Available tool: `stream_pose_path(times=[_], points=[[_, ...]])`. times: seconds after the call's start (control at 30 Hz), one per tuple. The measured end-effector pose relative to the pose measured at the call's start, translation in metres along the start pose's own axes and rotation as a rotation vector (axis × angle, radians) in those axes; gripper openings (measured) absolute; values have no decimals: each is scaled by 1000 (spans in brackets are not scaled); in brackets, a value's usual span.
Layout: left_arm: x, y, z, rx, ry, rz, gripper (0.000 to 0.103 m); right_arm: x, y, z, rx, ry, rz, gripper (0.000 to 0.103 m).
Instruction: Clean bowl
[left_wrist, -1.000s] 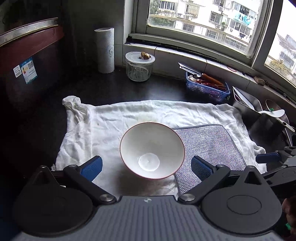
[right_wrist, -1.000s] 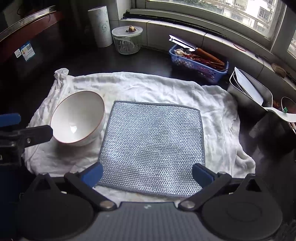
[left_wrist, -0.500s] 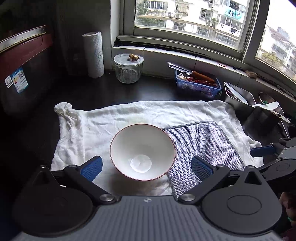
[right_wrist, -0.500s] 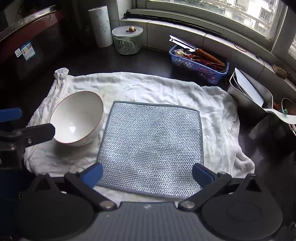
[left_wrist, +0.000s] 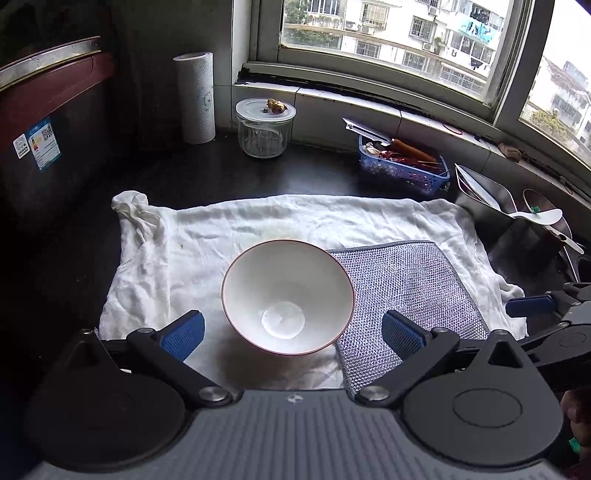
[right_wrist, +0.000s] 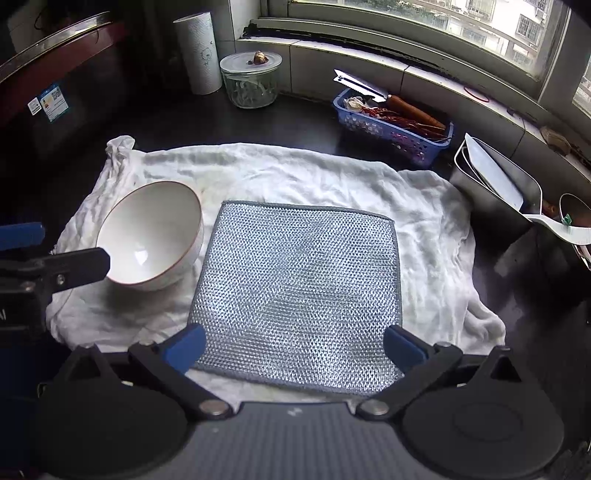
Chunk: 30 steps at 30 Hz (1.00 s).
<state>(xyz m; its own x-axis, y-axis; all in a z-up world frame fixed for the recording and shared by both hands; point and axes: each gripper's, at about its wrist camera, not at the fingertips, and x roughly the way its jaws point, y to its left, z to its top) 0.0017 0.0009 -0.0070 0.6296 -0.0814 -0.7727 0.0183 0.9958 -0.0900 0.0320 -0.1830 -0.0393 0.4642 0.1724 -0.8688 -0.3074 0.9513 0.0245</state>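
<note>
A white bowl (left_wrist: 287, 295) with a thin red rim stands upright on a white towel (left_wrist: 207, 236). Beside it on the right lies a flat silver mesh dishcloth (left_wrist: 406, 288). My left gripper (left_wrist: 291, 332) hovers open just short of the bowl, its blue pads wide apart and nothing between them. In the right wrist view the bowl (right_wrist: 149, 234) is at the left and the dishcloth (right_wrist: 299, 288) fills the middle. My right gripper (right_wrist: 293, 349) is open over the cloth's near edge, holding nothing.
On the dark counter behind the towel stand a paper towel roll (left_wrist: 195, 98), a lidded glass jar (left_wrist: 265, 127) and a blue basket (left_wrist: 404, 166) of utensils. Metal containers (left_wrist: 491, 206) with a white spoon sit at the right. A dark appliance (left_wrist: 44, 122) is at the left.
The left wrist view has pulled back and turned slightly, so the bowl sits a little further left and further off. The right gripper, bowl and cloth have hardly moved.
</note>
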Motion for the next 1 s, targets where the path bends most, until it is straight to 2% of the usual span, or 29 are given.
stream_pose_path(times=[0.5,0.63,0.93,1.0], points=[[2,3,-2,20,-3,21,103,4,1,1,4,10,2,103],[3,4,-5,35,-38,32,103,9,0,2,12,18,-1,103],[7,10,-4,59,-65,4,103,22,-2,-7,-131,-119,-19,103],[9,10,-3,65,-59,-6,103,27,-4,-7,-143,-120,-16,102]])
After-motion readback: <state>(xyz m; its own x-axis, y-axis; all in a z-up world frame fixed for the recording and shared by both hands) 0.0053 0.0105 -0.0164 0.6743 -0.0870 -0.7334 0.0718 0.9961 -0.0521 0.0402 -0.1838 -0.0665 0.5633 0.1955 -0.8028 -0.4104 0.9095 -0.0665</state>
